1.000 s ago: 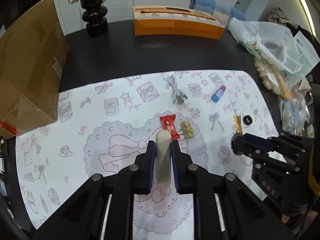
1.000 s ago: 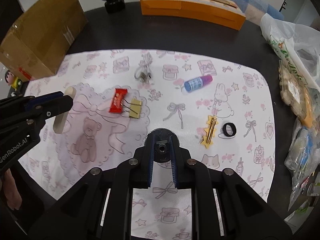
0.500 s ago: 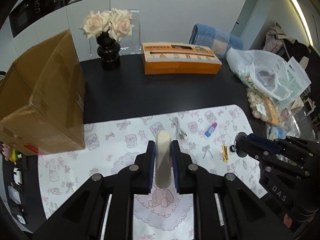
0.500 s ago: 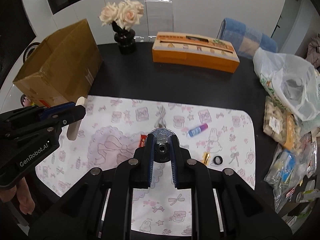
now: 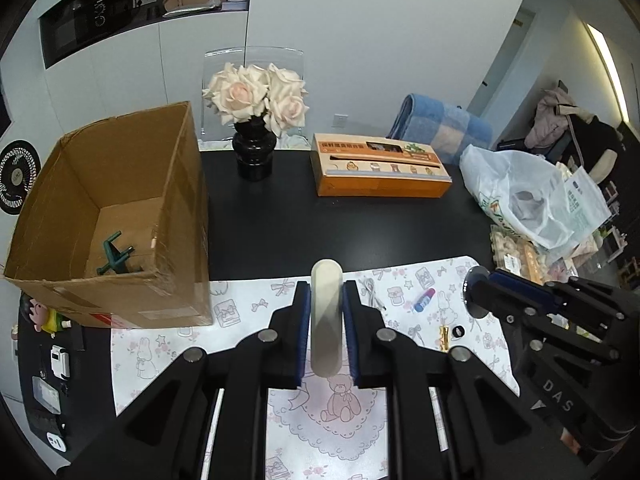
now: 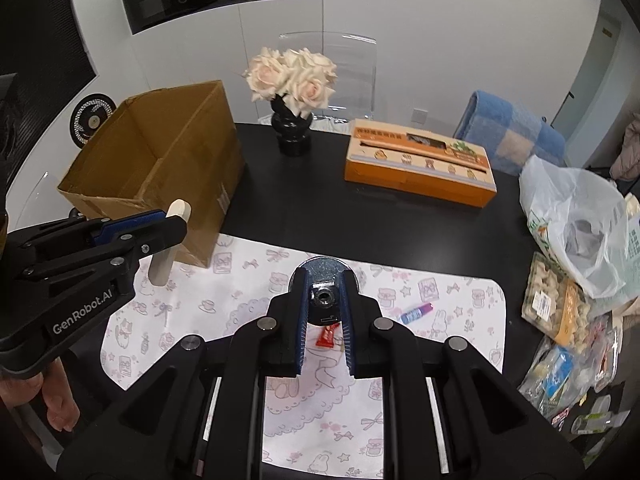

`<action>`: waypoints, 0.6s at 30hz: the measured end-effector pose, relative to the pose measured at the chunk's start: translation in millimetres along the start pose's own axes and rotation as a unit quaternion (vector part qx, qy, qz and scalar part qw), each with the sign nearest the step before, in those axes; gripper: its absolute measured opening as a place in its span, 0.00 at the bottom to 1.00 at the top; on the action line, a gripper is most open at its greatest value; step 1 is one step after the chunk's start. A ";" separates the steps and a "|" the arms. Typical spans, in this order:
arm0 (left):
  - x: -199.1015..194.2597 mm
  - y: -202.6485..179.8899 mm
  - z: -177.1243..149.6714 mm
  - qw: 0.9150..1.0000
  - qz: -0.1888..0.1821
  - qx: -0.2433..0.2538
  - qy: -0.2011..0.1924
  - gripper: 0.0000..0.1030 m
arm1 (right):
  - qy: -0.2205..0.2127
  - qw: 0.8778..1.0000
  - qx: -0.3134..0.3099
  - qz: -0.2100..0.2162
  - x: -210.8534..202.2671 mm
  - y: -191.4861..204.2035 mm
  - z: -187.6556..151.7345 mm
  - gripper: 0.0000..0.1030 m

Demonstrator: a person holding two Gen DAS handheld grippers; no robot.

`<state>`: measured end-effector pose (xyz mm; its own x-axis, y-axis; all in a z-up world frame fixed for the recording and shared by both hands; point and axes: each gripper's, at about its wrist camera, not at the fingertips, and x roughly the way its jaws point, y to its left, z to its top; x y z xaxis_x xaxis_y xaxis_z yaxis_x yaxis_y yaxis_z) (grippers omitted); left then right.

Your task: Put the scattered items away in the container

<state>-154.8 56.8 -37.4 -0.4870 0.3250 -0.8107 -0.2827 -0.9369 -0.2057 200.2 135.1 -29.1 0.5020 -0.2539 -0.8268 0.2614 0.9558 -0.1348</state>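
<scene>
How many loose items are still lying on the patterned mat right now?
At least 5: a white cable, a glue stick, a gold hair clip, a black ring, and a red candy seen between the right tool's fingers. The tools may hide others.

Both grippers showing black linkages, silver screws, blue finger pads; left gripper (image 6: 176,220) wearing white "GenRobot.AI", right gripper (image 5: 476,284) "DAS".

A home dining room: rose vase (image 5: 255,128), groceries (image 5: 532,200), clear chair (image 6: 332,76).

"GenRobot.AI" on left gripper (image 6: 176,222), "DAS" on right gripper (image 5: 478,286)
</scene>
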 end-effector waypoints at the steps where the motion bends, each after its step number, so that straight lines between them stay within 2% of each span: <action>1: -3.2 4.2 3.0 1.000 0.001 -0.003 -0.003 0.16 | -0.002 1.000 -0.003 0.002 -1.8 4.9 4.8 0.15; 18: -43.1 81.4 43.6 0.998 0.014 -0.054 -0.041 0.16 | -0.017 0.998 -0.054 0.037 -6.6 88.0 64.9 0.15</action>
<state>-192.8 -27.8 4.7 -0.5599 0.3039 -0.7708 -0.1793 -0.9527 -0.2454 273.4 211.2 -0.1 0.5448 -0.1845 -0.8180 0.1329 0.9822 -0.1330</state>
